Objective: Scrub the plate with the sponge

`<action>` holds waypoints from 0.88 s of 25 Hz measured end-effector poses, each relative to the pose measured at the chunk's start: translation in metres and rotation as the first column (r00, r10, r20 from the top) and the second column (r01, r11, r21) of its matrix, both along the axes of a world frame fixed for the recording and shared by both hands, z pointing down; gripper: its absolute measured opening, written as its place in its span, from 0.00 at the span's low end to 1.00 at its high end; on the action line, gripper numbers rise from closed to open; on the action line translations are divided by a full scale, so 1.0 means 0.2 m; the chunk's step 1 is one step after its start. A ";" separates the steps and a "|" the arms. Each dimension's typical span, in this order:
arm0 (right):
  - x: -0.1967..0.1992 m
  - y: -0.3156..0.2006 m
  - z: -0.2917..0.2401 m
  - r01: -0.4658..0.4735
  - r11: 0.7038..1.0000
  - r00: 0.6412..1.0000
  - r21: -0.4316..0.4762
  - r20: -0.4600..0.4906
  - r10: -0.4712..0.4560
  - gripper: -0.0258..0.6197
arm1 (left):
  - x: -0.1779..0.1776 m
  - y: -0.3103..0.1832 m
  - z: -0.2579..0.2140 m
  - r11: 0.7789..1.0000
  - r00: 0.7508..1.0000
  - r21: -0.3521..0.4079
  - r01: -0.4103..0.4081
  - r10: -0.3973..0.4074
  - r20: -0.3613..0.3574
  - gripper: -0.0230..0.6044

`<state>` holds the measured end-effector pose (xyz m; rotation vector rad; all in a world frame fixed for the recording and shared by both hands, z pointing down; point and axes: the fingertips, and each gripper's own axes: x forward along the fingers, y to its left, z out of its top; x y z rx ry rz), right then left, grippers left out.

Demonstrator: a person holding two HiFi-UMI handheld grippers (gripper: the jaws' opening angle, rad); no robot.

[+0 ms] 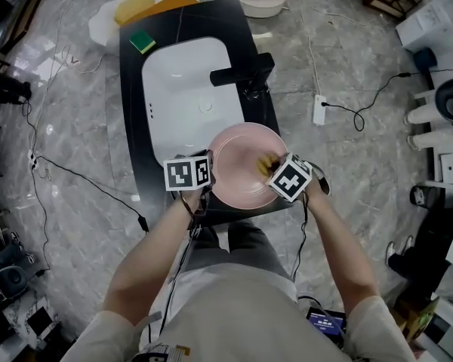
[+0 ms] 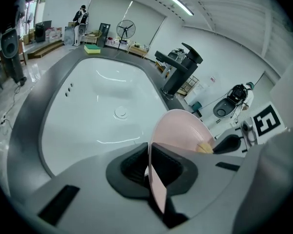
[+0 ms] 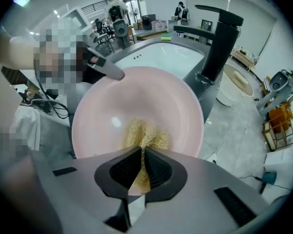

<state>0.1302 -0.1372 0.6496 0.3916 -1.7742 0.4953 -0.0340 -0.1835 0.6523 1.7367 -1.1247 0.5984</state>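
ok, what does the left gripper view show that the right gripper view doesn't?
Left only: pink plate seen edge-on, rim clamped in the left tongs; the basin drain. Right only: yellow sponge pinched in the right tongs, pressed on the plate's inside. Both: the plate, the black faucet.

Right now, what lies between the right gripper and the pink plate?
A yellow fibrous sponge, which the right gripper clamps against the pink plate; see the right gripper view.
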 end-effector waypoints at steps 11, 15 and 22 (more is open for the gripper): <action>-0.49 0.34 0.02 0.109 0.986 0.970 -0.124 0.230 -0.078 0.11 | 0.03 0.07 -0.01 0.999 0.999 -0.019 -0.031 0.030 -0.023 0.08; -0.51 0.21 0.06 0.092 0.988 0.980 -0.124 0.188 -0.068 0.11 | 0.03 0.09 0.00 0.999 0.998 -0.039 -0.023 0.021 -0.053 0.08; -0.39 -0.18 0.05 -0.084 0.996 0.986 0.000 0.144 0.083 0.11 | 0.05 0.14 0.00 0.998 0.993 -0.065 0.001 -0.009 -0.116 0.08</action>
